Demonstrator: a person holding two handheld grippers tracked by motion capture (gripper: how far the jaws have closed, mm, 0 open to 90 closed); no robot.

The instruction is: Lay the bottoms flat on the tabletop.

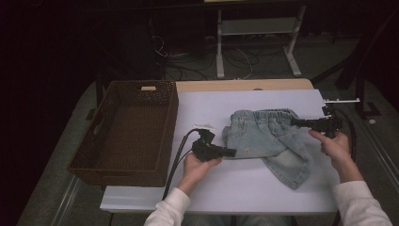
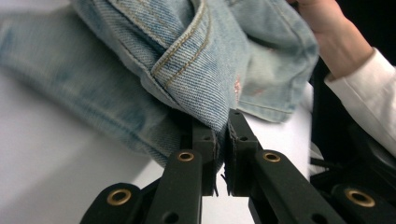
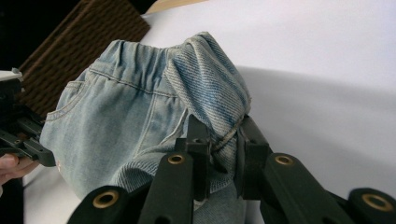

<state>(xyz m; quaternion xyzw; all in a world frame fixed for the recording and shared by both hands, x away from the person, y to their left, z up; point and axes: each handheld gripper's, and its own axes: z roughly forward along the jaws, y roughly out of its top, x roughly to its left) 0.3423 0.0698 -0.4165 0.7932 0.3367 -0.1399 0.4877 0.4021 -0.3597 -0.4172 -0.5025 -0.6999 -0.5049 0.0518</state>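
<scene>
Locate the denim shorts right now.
In the high view, the denim shorts lie on the white table, right of the wicker basket, pinched between the left gripper and the right gripper.

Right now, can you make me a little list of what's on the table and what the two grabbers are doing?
thing held: jeans, small, light blue denim, partly folded
table: white top
basket: brown woven basket, left of the jeans, nothing seen inside
left gripper: fingers shut on the jeans' left edge
right gripper: fingers shut on the waistband at the jeans' right side
jeans' state: pinched at both sides, the rest lying on the table
</scene>
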